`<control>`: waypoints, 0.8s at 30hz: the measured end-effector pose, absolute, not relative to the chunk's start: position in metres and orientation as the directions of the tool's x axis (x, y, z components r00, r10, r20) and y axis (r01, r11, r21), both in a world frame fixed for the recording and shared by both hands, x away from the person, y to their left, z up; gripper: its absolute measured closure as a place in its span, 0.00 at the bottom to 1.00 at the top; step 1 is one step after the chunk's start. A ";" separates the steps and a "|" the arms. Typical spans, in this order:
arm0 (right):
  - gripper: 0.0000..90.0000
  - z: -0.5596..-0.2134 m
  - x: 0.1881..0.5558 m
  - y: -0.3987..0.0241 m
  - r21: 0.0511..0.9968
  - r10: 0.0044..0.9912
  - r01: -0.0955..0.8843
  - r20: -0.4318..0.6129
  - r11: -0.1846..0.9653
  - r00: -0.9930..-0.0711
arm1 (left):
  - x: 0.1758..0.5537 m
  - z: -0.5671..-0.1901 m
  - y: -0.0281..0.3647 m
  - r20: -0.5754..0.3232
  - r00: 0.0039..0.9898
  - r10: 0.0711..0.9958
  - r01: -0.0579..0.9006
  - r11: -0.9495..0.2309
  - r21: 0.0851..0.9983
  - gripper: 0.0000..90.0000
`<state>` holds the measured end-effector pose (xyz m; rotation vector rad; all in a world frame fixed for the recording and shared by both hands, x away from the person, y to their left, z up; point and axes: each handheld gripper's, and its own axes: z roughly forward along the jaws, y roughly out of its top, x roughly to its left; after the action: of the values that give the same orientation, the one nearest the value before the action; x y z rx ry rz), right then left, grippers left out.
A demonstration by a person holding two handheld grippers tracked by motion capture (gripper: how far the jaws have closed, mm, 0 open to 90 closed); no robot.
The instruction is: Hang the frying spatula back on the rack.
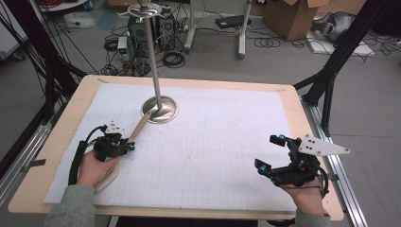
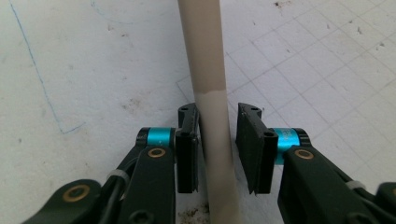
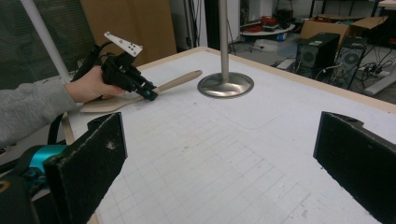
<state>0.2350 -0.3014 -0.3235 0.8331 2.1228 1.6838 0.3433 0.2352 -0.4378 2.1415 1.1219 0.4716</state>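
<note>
High view: left claw (image 1: pixel 126 145) at eight o'clock on desk (image 1: pixel 56 142), over wooden spatula (image 1: pixel 138 128); left gripper view: jaws astride handle, one pad touching, not clamped, lift pending; right gripper view: right claw (image 3: pixel 219 158) wide open, idle.

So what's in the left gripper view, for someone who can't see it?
The left gripper sits around a tan wooden handle, one jaw touching it, the other a little apart. Under it lies white gridded paper with a blue pen line.

Left gripper (image 1: pixel 124 145) straddles wooden spatula (image 1: pixel 137 128) on table (image 1: pixel 61 137).
</note>
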 end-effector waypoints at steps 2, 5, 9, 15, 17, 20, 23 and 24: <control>0.01 -0.324 0.235 -0.302 0.958 0.611 0.248 0.111 0.143 -0.784 | 0.343 -0.438 0.235 0.010 0.567 0.823 0.584 -0.410 0.700 0.82; 0.01 -0.323 0.234 -0.302 0.958 0.613 0.253 0.117 0.139 -0.782 | 0.341 -0.438 0.235 0.021 0.573 0.819 0.573 -0.418 0.705 0.84; 0.02 -0.322 0.233 -0.303 0.958 0.611 0.250 0.116 0.138 -0.783 | 0.340 -0.442 0.245 -0.045 0.559 0.828 0.576 -0.349 0.739 0.84; 0.01 -0.322 0.233 -0.302 0.958 0.610 0.249 0.115 0.140 -0.784 | 0.338 -0.442 0.242 -0.017 0.566 0.824 0.566 -0.373 0.735 0.84; 0.01 -0.322 0.234 -0.302 0.959 0.610 0.247 0.112 0.142 -0.785 | 0.338 -0.442 0.242 -0.016 0.562 0.827 0.567 -0.372 0.735 0.85; 0.01 -0.322 0.234 -0.302 0.958 0.612 0.249 0.113 0.141 -0.783 | 0.338 -0.442 0.241 -0.004 0.565 0.825 0.561 -0.381 0.735 0.85; 0.01 -0.322 0.233 -0.303 0.958 0.611 0.250 0.115 0.140 -0.783 | 0.337 -0.441 0.240 0.008 0.569 0.822 0.556 -0.392 0.733 0.86; 0.01 -0.322 0.234 -0.303 0.959 0.611 0.247 0.114 0.138 -0.783 | 0.337 -0.441 0.240 0.006 0.568 0.823 0.557 -0.390 0.734 0.86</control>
<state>0.2335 -0.3032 -0.3223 0.8327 2.1153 1.6875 0.3368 0.2402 -0.4411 2.0999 1.0991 0.4883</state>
